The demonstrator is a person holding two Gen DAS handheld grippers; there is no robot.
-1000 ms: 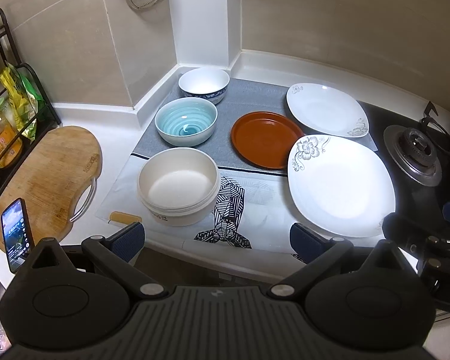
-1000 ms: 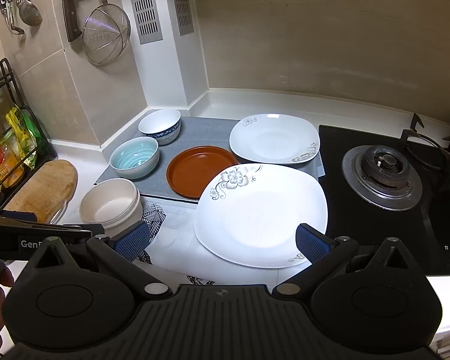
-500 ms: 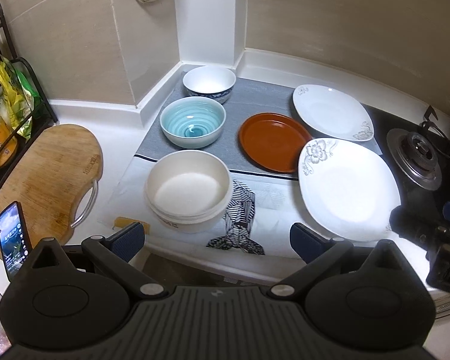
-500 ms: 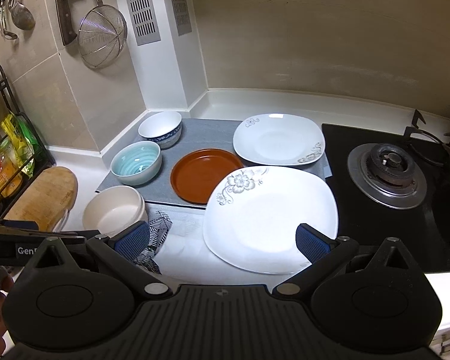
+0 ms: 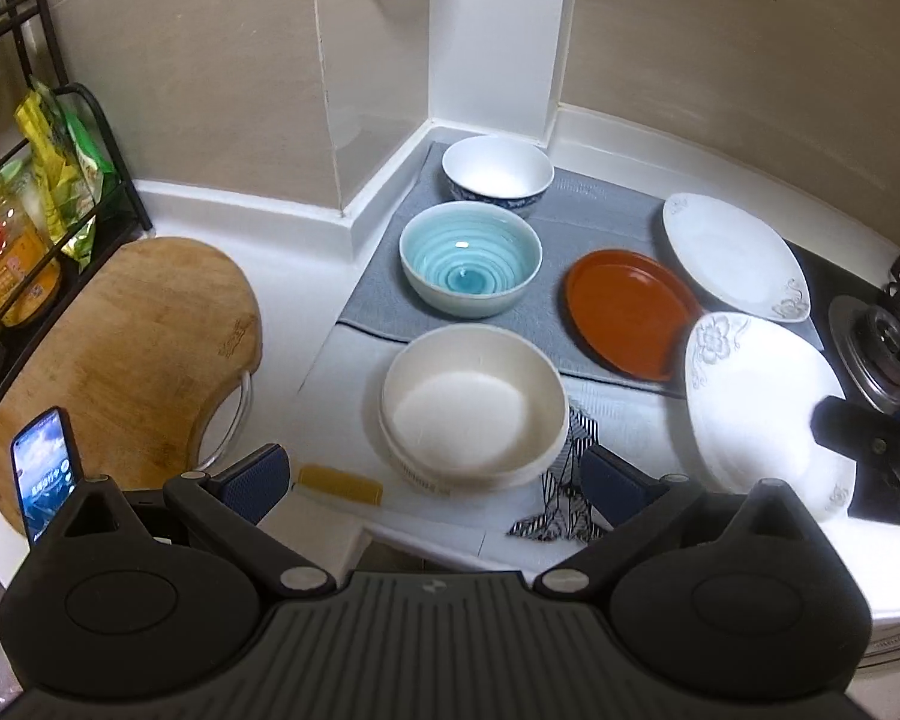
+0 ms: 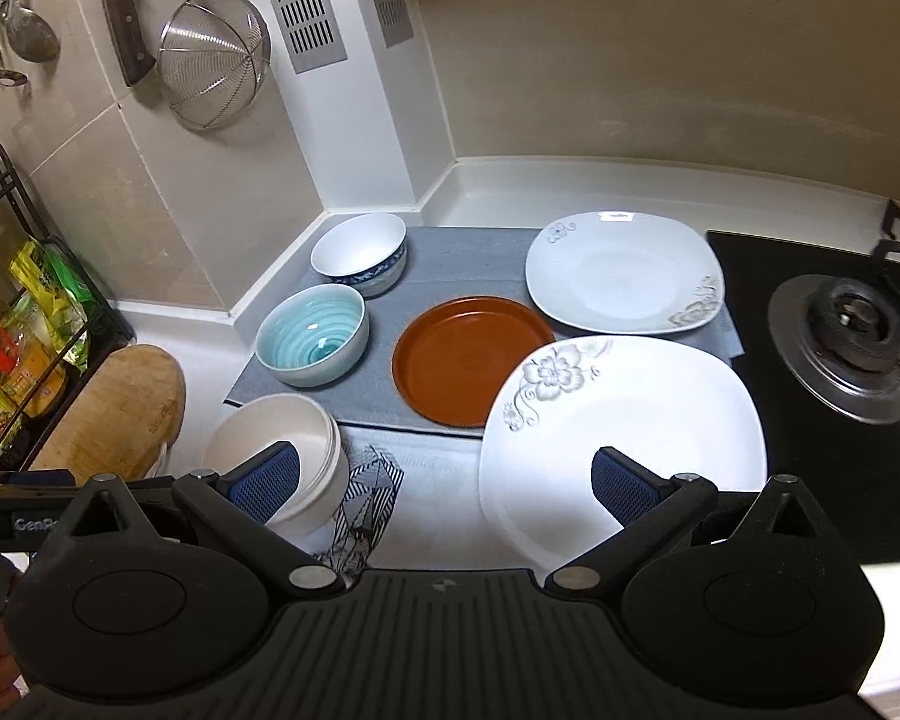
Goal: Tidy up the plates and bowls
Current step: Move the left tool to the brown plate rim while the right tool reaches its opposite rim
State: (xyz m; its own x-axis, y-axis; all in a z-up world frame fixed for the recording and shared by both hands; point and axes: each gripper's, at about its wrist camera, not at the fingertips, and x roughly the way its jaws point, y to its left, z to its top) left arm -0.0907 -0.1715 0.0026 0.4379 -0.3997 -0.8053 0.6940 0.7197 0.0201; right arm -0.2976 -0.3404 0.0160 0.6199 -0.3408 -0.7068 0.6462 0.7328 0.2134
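Observation:
On the counter stand a cream bowl [image 5: 473, 405] [image 6: 273, 450], a teal ringed bowl [image 5: 471, 258] [image 6: 313, 336] and a white-and-blue bowl [image 5: 497, 171] [image 6: 360, 252] in a row. A brown plate [image 5: 627, 312] [image 6: 468, 357] lies beside two white flowered plates, the near one [image 5: 756, 414] [image 6: 621, 438] and the far one [image 5: 732, 255] [image 6: 624, 273]. My left gripper [image 5: 429, 480] is open, just short of the cream bowl. My right gripper [image 6: 444, 480] is open, above the near plate's left edge.
A wooden cutting board [image 5: 120, 354] and a phone [image 5: 42, 471] lie at the left, beside a black rack [image 5: 36, 192] of packets. A gas burner [image 6: 846, 342] is at the right. A strainer [image 6: 213, 63] hangs on the wall. A grey mat [image 6: 450, 258] lies under the far dishes.
My left gripper has moved forward and left toward the cream bowl, which now looks larger. My right gripper has shifted slightly left. No dish has moved.

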